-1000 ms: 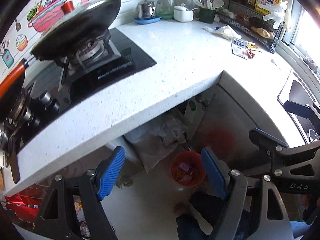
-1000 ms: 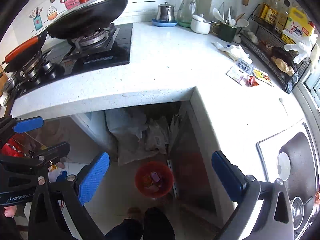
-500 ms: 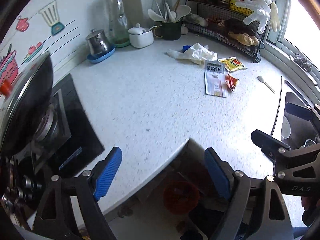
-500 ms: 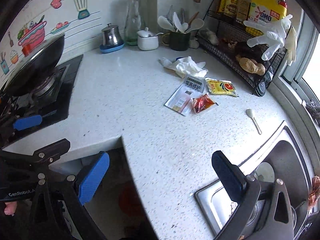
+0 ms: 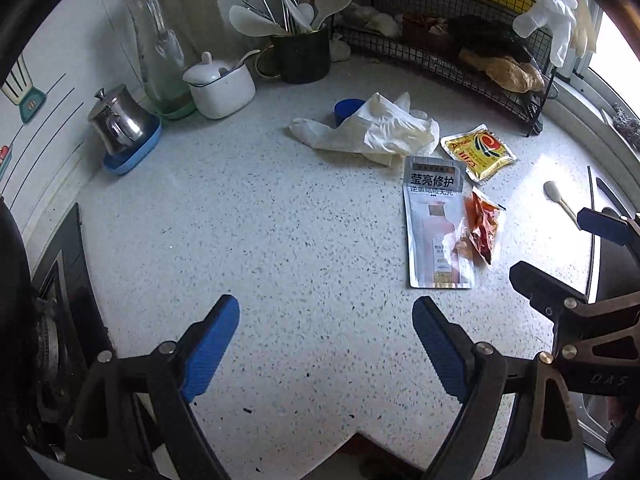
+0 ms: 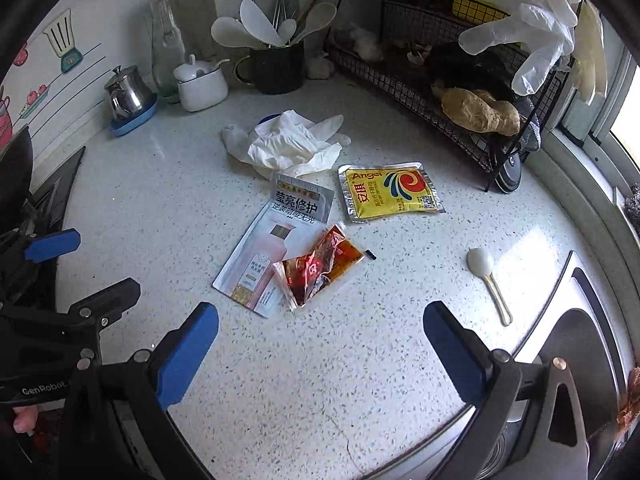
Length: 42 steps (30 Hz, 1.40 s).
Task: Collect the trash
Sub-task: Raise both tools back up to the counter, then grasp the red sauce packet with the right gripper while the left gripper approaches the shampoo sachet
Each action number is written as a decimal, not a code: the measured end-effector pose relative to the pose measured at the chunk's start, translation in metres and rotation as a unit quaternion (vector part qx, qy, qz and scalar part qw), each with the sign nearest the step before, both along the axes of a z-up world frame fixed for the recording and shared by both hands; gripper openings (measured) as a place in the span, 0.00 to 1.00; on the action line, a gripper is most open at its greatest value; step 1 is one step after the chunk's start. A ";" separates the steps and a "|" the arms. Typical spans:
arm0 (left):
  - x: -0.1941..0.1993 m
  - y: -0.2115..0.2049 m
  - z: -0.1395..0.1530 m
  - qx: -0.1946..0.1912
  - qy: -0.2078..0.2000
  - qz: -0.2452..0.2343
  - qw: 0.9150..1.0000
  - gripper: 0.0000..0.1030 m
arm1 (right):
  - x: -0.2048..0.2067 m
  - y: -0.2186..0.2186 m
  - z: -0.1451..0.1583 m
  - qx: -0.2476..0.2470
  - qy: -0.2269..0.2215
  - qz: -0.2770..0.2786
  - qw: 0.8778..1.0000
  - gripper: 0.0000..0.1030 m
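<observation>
The trash we are after lies in a loose cluster on the speckled counter (image 6: pixel 360 360): a torn red sauce sachet (image 6: pixel 318 270) resting partly on a flat silver-white pouch (image 6: pixel 272 248), a yellow packet (image 6: pixel 390 192) just beside them toward the wire rack (image 6: pixel 432 92), and a crumpled white glove (image 6: pixel 288 144) behind, touching the pouch's top edge. A small white spoon (image 6: pixel 486 276) lies apart near the sink (image 6: pixel 580 340), and we judge it is not trash. What could go wrong from here, as we see it: the pouch and packet lie flat against the stone, so pads coming straight down may slide over them or push them along instead of pinching an edge; the sachet is torn open and glossy, so a careless squeeze might smear sauce on the counter; and since it overlaps the pouch, lifting one may drag the other. The glove partly covers a blue lid (image 5: pixel 348 108), which could come along by mistake. Our right gripper (image 6: pixel 320 344) hangs above the counter, tilted steeply downward, its jaws wide with nothing between them, the sachet just ahead of its tips. Our left gripper (image 5: pixel 326 332) is pitched down in the same way over bare counter, with the pouch ahead and to its right; its jaws are opening and hold nothing. Neither touches any trash yet.
</observation>
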<state>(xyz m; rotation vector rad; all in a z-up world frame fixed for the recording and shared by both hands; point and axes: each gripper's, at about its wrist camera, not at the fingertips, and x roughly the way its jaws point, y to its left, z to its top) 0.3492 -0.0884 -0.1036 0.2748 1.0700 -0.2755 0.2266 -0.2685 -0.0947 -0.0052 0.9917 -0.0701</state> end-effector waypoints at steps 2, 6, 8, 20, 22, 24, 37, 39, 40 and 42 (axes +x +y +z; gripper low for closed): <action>0.011 0.002 -0.006 0.005 0.007 0.007 1.000 0.85 | 0.015 -0.001 -0.004 0.003 0.006 0.005 1.000 0.99; 0.030 0.006 -0.022 0.017 0.020 0.020 0.999 0.85 | 0.041 0.002 -0.019 0.010 0.025 0.018 0.999 0.99; 0.035 0.008 -0.029 0.019 0.026 0.023 0.999 0.85 | 0.052 0.003 -0.028 0.010 0.036 0.023 0.999 0.99; 0.039 -0.008 -0.038 0.010 0.047 0.000 0.999 0.85 | 0.056 -0.004 -0.038 0.018 0.059 0.014 0.998 0.38; 0.039 -0.014 -0.036 0.009 0.047 -0.011 0.999 0.85 | 0.051 -0.008 -0.036 0.025 0.057 0.010 0.998 0.29; 0.039 -0.020 -0.033 0.008 0.044 -0.024 0.999 0.85 | 0.044 -0.014 -0.033 0.032 0.053 0.007 0.998 0.21; 0.062 -0.081 -0.034 -0.026 0.064 -0.090 0.994 0.85 | 0.012 -0.080 -0.016 0.038 0.031 -0.052 0.997 0.12; 0.069 -0.092 -0.036 -0.035 0.072 -0.097 0.992 0.85 | 0.011 -0.090 -0.015 0.043 0.031 -0.062 0.997 0.12; 0.073 -0.097 -0.038 -0.042 0.078 -0.102 0.991 0.85 | 0.016 -0.091 -0.015 0.044 0.031 -0.066 0.996 0.12; 0.082 -0.107 -0.042 -0.049 0.085 -0.105 0.990 0.85 | 0.015 -0.102 -0.015 0.048 0.032 -0.072 0.996 0.12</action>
